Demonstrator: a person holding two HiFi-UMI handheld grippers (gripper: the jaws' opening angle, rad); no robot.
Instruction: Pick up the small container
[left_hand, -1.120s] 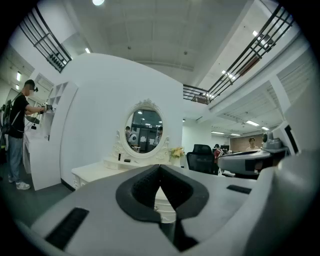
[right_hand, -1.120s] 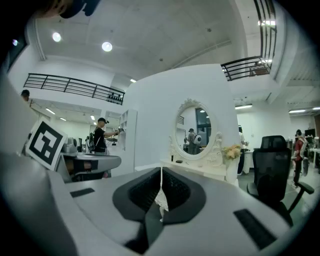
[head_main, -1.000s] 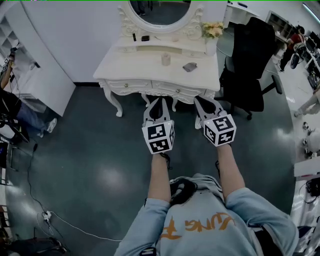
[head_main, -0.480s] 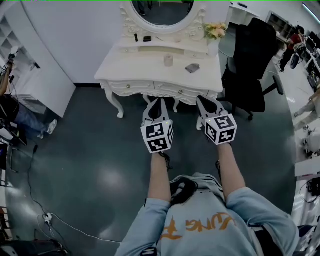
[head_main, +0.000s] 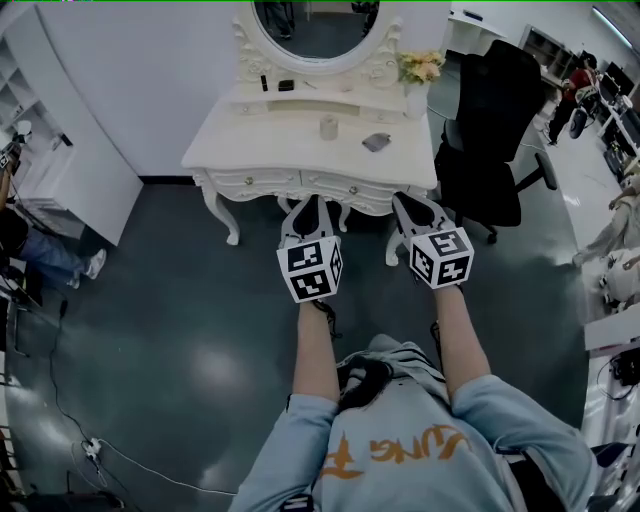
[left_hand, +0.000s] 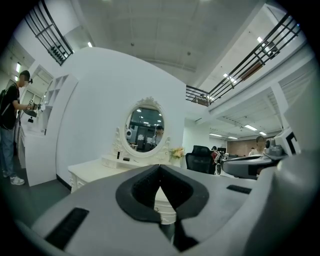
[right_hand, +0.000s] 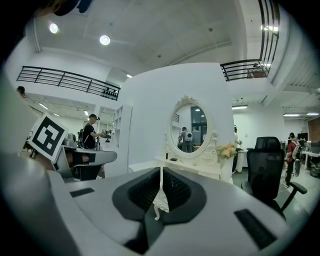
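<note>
Two grippers are held side by side over the floor, just short of the front edge of one white dressing table (head_main: 260, 140). The left gripper (head_main: 309, 203) has its jaws together with nothing between them, and the right gripper (head_main: 409, 203) is likewise closed and empty, with only a hairline slit showing in its own view. Neither touches the table. The one small container (head_main: 328, 126), a pale upright cylinder, stands near the middle of the tabletop, well apart from both tools. One flat grey thing (head_main: 376, 142) lies to its right, toward the table's right edge; what it is cannot be told. Two small dark things (head_main: 286, 85) sit on the raised shelf along the back edge, too small to name. One oval mirror (head_main: 305, 25) rises behind, its top cut off, and one bunch of flowers (head_main: 420, 68) stands at the back right corner. One black chair (head_main: 495, 120) stands beside the right edge. In both gripper views the container cannot be made out.
</note>
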